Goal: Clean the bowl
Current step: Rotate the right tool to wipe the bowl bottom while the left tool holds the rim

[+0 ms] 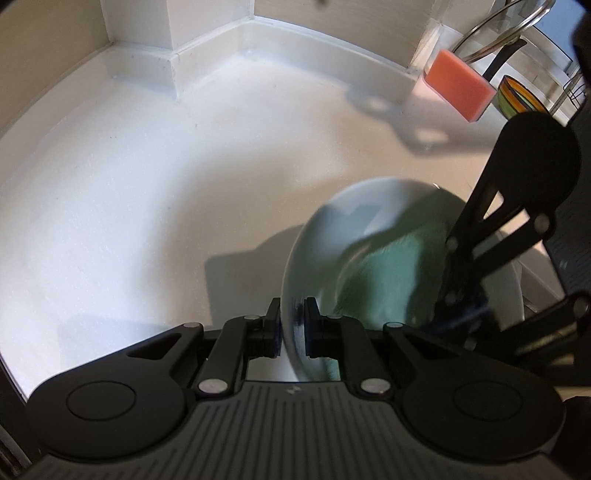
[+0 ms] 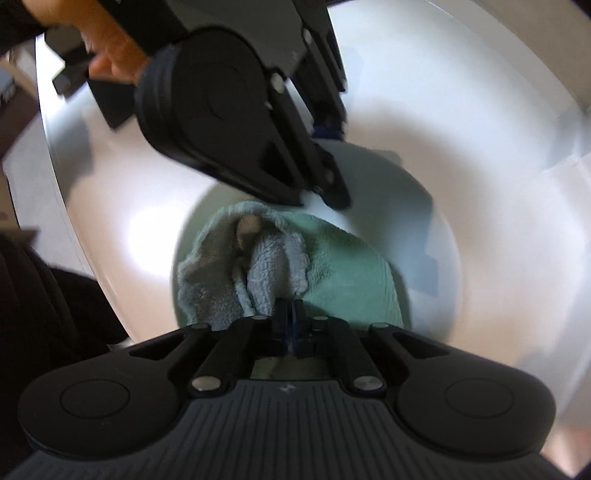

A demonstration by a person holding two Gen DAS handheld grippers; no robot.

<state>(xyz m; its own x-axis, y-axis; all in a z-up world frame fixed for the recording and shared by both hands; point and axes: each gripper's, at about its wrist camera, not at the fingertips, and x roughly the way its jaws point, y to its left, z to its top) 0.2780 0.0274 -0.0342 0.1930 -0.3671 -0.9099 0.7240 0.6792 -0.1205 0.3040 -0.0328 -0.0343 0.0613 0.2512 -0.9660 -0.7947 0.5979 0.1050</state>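
A pale white bowl stands tilted on the white sink basin. My left gripper is shut on its near rim, one pad inside and one outside. A green and grey-blue cloth lies inside the bowl. In the right wrist view, my right gripper is shut on a fold of the cloth, pressed against the inside of the bowl. The left gripper comes in from the top there, clamped over the rim, with a hand behind it. The right gripper reaches into the bowl from the right, its tips blurred.
An orange-pink sponge rests on the back ledge at the right. Behind it are a glass pot lid, a striped colourful bowl and a wire rack. The sink's raised rim and tiled wall close the back.
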